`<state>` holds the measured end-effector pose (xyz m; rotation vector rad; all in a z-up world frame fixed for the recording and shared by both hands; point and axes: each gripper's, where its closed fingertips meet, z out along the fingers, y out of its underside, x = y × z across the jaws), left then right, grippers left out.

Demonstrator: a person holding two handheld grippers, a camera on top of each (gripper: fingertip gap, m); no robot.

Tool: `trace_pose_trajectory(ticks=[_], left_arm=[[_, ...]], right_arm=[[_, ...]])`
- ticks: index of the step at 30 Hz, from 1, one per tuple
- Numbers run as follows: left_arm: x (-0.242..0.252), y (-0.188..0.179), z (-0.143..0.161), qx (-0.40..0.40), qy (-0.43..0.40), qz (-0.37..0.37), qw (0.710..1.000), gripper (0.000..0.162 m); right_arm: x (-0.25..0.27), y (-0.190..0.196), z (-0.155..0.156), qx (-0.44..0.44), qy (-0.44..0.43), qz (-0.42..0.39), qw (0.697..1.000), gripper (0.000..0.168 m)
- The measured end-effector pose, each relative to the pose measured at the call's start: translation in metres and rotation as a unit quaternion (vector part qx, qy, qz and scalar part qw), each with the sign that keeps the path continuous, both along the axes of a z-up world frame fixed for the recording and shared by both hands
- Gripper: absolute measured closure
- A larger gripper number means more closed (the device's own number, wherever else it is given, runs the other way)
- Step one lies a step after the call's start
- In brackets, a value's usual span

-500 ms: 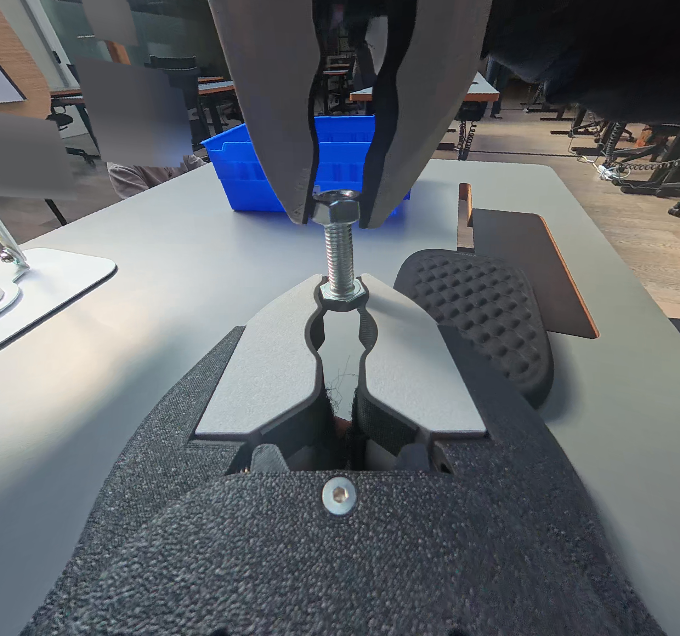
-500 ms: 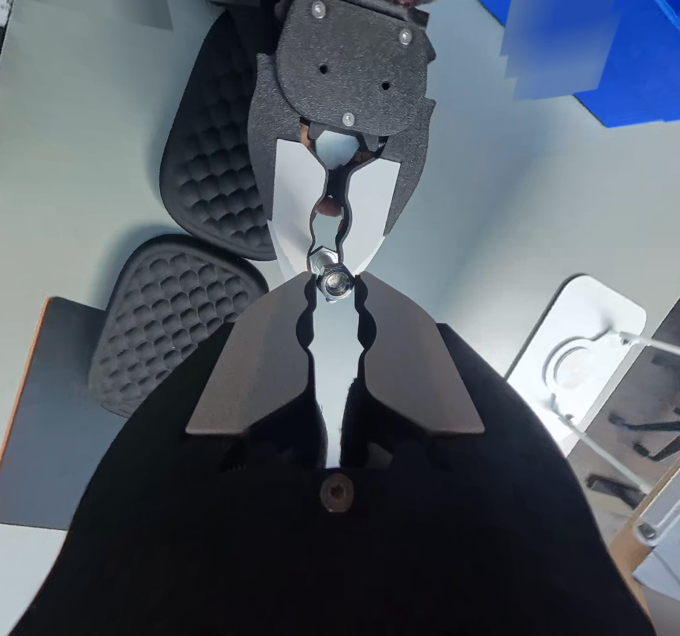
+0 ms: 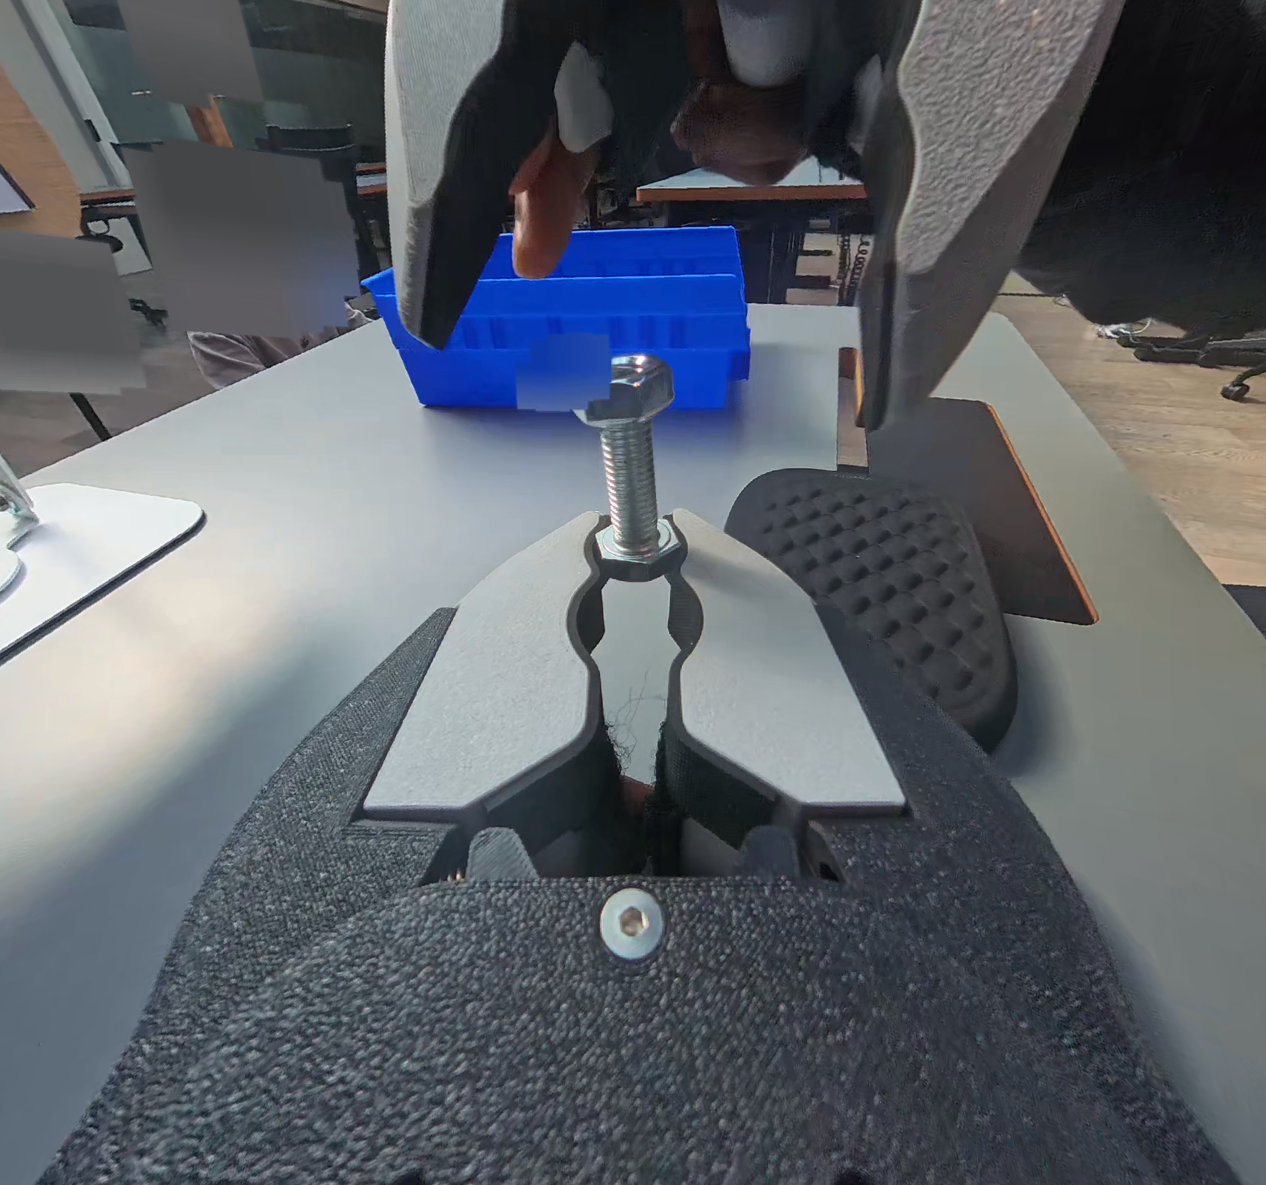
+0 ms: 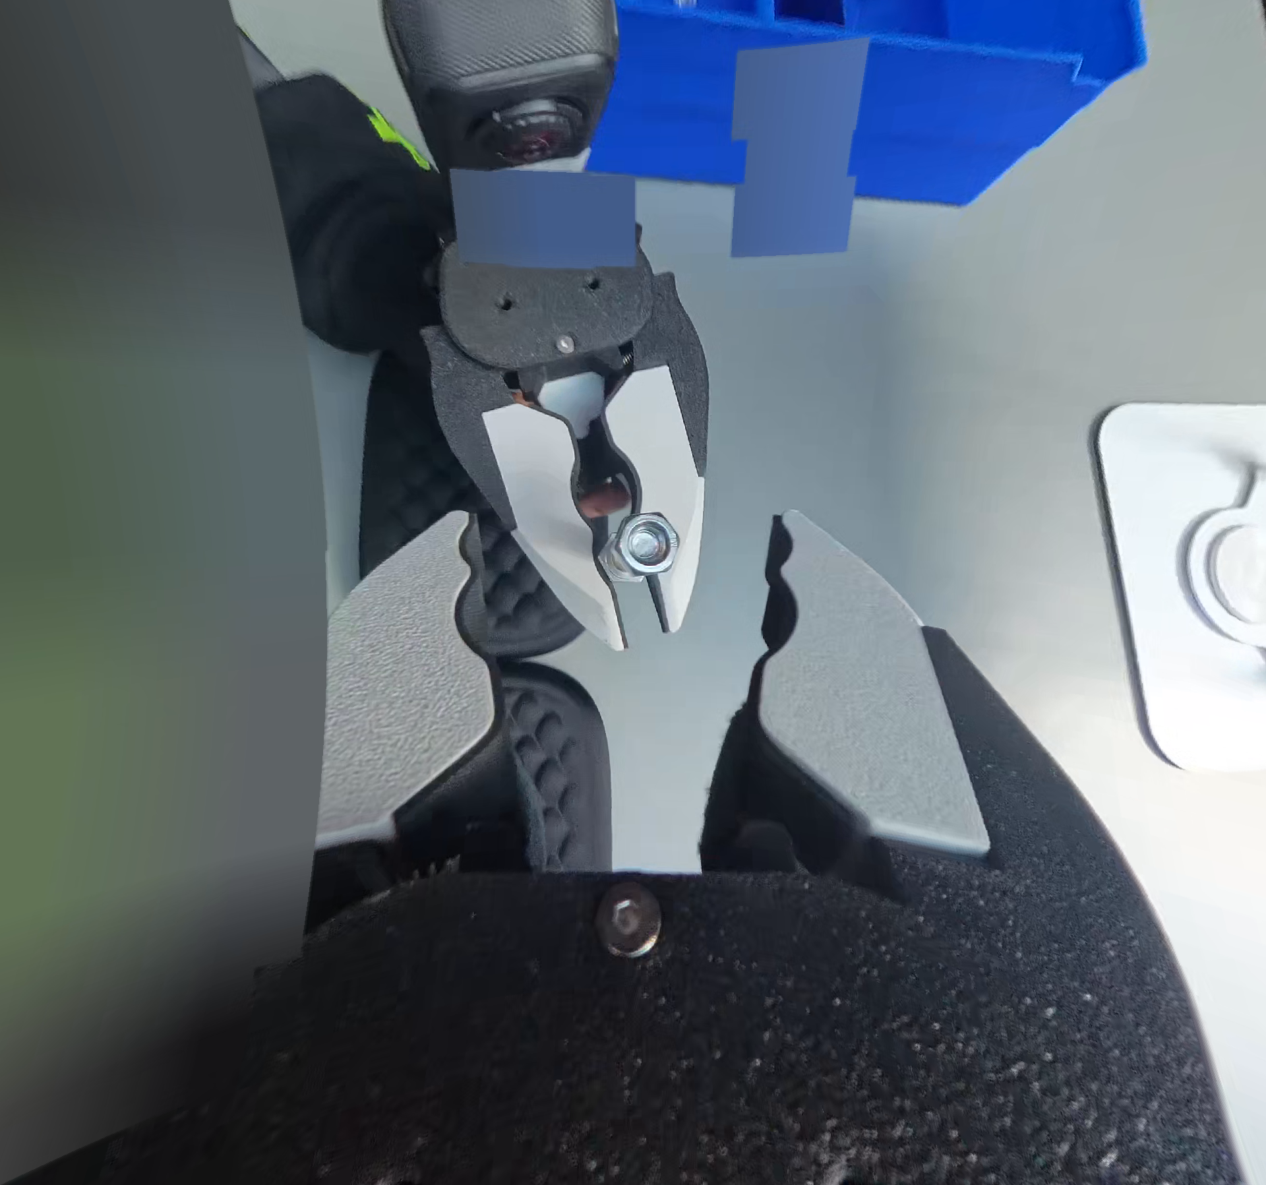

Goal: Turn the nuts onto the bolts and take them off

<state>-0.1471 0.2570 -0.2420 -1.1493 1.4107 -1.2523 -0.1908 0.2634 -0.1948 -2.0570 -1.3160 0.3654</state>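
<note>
A silver bolt (image 3: 629, 467) stands upright with its hex head (image 3: 634, 385) on top, and its shank passes through a hex nut (image 3: 636, 548). My left gripper (image 3: 636, 527) is shut on the nut and holds it just above the grey table. My right gripper (image 3: 651, 376) hangs above the bolt head, open wide, touching nothing. In the right wrist view I look down on the bolt head (image 4: 644, 542) and the nut (image 4: 616, 564) in the left gripper (image 4: 645, 635). The right gripper (image 4: 620, 522) is open around them with room on both sides.
A blue parts bin (image 3: 582, 316) stands behind the bolt and also shows in the right wrist view (image 4: 959, 90). A black dimpled pad (image 3: 877, 604) lies to the right, with a brown-edged board (image 3: 973, 501) beyond it. A white stand base (image 3: 89, 549) is at the left. My right fingertips sit around 6 cm from my left ones.
My right gripper was shut on the bolt head. It has opened, let go and pulled up and back. The left gripper still holds the nut with the bolt in it.
</note>
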Motion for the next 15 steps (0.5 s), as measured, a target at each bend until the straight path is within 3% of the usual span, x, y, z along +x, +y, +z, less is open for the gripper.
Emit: trace_pose_trajectory(ticks=[3, 7, 9, 15], left_arm=[[-0.004, -0.006, 0.004, -0.023, -0.014, -0.044, 0.999, 0.148], [-0.009, -0.009, 0.008, -0.048, -0.028, -0.079, 0.995, 0.148], [-0.01, -0.012, 0.008, -0.046, -0.029, -0.089, 0.995, 0.148], [-0.008, -0.017, 0.003, -0.029, -0.015, -0.097, 0.995, 0.148]], right_arm=[[-0.008, -0.01, 0.007, 0.06, 0.184, 0.019, 0.981, 0.076], [-0.007, -0.015, 0.018, 0.121, 0.38, -0.007, 0.917, 0.076], [-0.011, -0.016, 0.016, 0.128, 0.402, -0.013, 0.906, 0.076], [-0.029, -0.015, 0.0, 0.104, 0.367, -0.005, 0.924, 0.075]])
